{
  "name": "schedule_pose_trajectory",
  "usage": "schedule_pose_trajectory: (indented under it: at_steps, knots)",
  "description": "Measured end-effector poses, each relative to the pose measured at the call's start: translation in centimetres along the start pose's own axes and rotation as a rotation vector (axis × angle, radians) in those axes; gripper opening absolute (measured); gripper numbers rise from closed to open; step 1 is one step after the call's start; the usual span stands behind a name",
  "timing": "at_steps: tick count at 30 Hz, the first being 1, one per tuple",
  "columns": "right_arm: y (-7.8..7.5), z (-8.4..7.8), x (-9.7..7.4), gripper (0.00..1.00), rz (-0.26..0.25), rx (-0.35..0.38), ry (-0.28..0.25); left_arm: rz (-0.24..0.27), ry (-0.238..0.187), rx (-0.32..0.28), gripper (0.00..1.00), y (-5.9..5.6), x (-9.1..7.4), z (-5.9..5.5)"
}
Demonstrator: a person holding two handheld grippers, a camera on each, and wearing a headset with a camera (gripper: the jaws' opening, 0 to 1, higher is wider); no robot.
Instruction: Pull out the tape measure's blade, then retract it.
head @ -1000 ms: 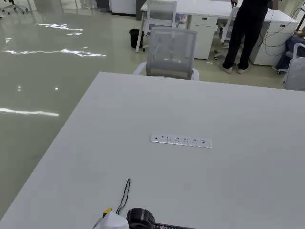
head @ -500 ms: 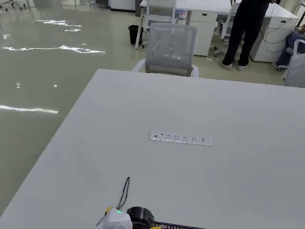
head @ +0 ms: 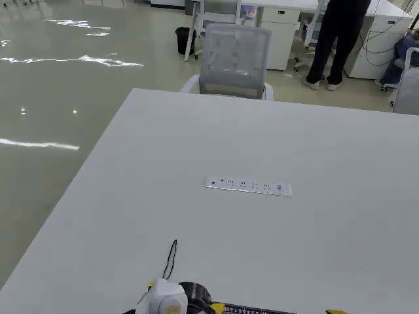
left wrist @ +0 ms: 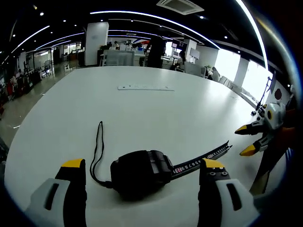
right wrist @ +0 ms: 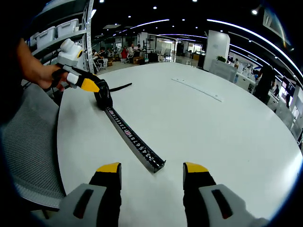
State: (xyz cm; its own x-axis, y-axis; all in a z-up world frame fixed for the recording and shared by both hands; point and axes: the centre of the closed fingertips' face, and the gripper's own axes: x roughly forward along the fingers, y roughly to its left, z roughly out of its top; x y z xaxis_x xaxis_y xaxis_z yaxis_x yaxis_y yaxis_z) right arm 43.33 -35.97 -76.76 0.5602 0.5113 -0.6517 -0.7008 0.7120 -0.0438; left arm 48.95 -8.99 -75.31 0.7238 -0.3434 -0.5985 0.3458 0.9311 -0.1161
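At a white workbench (head: pixel 131 196), a person is working a black tape measure (left wrist: pixel 141 172) with two hand-held grippers. The left gripper (left wrist: pixel 143 163) is straddling the case. Its yellow-tipped jaws are standing wide apart on either side and clamping nothing, with a gap showing between each jaw and the case in the left gripper view. The tape measure is lying at the near edge of the bench, at the very bottom of the head view. Its dark blade (right wrist: pixel 132 137) (white numerals are showing along it) is running out flat across the surface toward the right gripper (right wrist: pixel 151 167). A thin black lanyard (left wrist: pixel 100 132) is trailing in a loop from the other side of the case. The right gripper is likewise standing open and holding nothing, and the blade's end is lying on the bench between its two tips and just ahead of them, apart from both. A hand (right wrist: pixel 47 75) is gripping the left gripper in the right gripper view. Farther along the bench a white power strip (head: pixel 247 186) is lying flat, well apart from the tape measure. Beyond the far edge a grey mesh chair (head: pixel 234 59) is standing, and a person in dark clothes (head: pixel 340 16) is standing by desks in the background.
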Motion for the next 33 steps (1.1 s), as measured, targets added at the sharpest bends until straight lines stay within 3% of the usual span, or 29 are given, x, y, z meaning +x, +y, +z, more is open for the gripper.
schedule_pose_trajectory:
  at_steps: [6, 15, 18, 28, 33]
  knots:
    - [-0.1, 0.1, 1.0, 0.46, 0.041, -0.030, 0.014, -0.004, 0.009, 0.011, 0.98, -0.1, 0.4, -0.2]
    - [0.2, -0.7, 2.6, 0.37, 0.114, -0.103, 0.083, 0.003, 0.006, 0.048, 0.93, -0.1, 0.9, -0.1]
    - [0.1, -1.0, 3.1, 0.35, 0.124, -0.104, 0.099, 0.011, -0.007, 0.059, 0.86, 0.0, 1.0, 0.2]
    - [-0.3, -1.6, 3.8, 0.31, 0.140, -0.123, 0.128, 0.015, 0.001, 0.063, 0.87, -0.1, 1.3, -0.2]
    - [-0.3, -1.9, 4.0, 0.26, 0.153, -0.095, 0.136, 0.011, 0.003, 0.072, 0.86, -0.3, 1.4, -0.5]
